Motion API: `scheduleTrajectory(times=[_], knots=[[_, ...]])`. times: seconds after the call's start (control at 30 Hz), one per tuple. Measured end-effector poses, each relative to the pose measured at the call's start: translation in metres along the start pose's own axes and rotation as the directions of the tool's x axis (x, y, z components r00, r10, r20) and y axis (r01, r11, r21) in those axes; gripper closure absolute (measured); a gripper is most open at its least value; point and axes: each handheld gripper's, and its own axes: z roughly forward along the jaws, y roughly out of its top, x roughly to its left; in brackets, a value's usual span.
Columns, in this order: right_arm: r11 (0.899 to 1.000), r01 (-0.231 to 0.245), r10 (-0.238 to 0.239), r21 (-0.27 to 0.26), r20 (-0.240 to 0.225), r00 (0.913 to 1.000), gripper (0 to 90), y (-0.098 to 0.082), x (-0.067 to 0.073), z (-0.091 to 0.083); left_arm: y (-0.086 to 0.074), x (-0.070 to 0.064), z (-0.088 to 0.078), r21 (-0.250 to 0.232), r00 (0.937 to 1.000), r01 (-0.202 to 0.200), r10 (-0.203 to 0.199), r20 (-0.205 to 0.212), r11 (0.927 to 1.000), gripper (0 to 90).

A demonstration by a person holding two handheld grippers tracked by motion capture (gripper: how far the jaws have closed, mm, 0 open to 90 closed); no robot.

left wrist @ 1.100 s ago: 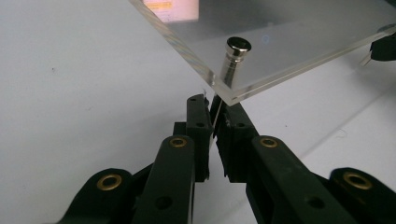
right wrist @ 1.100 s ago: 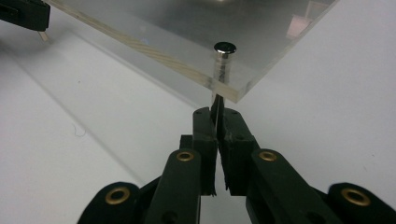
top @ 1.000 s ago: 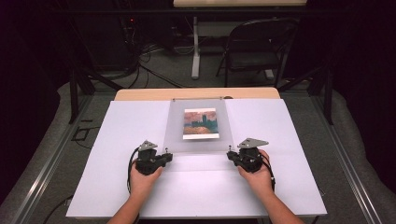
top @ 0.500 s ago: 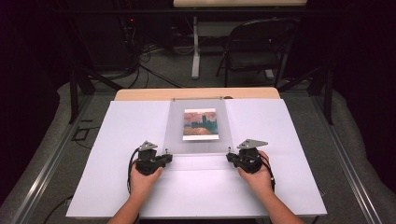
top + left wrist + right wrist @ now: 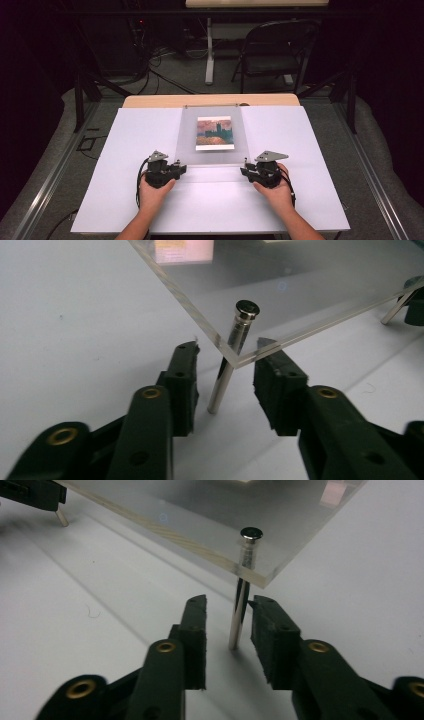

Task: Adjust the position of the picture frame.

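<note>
You are working in a lab or recording studio, not a home. Black curtains close off the sides, and loose cables trail across the grey carpet behind your table. The table is covered in plain white sheeting, a folding metal chair stands beyond it, and a second desk on a metal leg stands at the back.

Both handheld grippers I ran, left gripper and right gripper, were black, each topped by a grey three-cornered plate and trailing a black cable. Close up, their blocky jaws carried brass-ringed holes and small screws. My forearms appeared bare, perhaps sleeveless.
</note>
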Motion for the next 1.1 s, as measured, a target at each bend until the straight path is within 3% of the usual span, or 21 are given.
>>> scheduleTrajectory(times=[0.03,0.23,0.4,0.57,0.73,0.8,0.9,1.0,1.1], knots=[[1.0,0.022,-0.022,-0.013,0.008,0.9997,54.4,-0.001,0.002,-0.002,0.0,-0.001,0.0,0.001,1.0,0.001,-0.001,-0.001,1.0,51.9],[0.999,0.042,-0.041,-0.023,0.037,0.9985,41.6,-0.005,0.001,-0.004,-0.003,-0.006,0.0,0.025,0.9997,-0.022,0.022,-0.001,0.9994,36.6],[0.999,0.028,-0.027,-0.031,0.028,0.9993,39.5,-0.008,0.0,-0.014,-0.006,-0.014,-0.01,0.018,0.9981,-0.06,0.06,0.016,0.998,36.5],[0.999,0.036,-0.036,0.007,0.018,0.9992,42.6,-0.006,0.003,-0.023,-0.009,-0.024,-0.021,-0.001,0.9949,-0.084,0.084,0.055,0.9964,36.3],[0.999,0.037,-0.037,0.001,0.016,0.9992,42.7,-0.002,0.007,-0.034,-0.014,-0.028,-0.031,0.003,0.9914,-0.119,0.118,0.055,0.9929,36.3],[1.0,0.021,-0.021,0.004,0.007,0.9998,43.3,-0.009,0.013,-0.048,-0.019,-0.028,-0.039,0.008,0.9892,-0.141,0.141,0.041,0.9899,36.3],[1.0,0.023,-0.023,-0.004,0.011,0.9997,40.1,-0.013,0.015,-0.058,-0.022,-0.025,-0.046,0.001,0.9889,-0.144,0.144,0.038,0.9896,36.1],[1.0,0.014,-0.014,-0.006,0.016,0.9998,36.6,-0.016,0.015,-0.066,-0.025,-0.02,-0.056,-0.018,0.992,-0.122,0.122,0.031,0.9924,36.3],[0.999,-0.031,0.031,-0.021,0.01,0.9995,35.3,-0.021,0.015,-0.076,-0.025,-0.016,-0.065,-0.036,0.9929,-0.115,0.116,0.026,0.9927,36.6]])
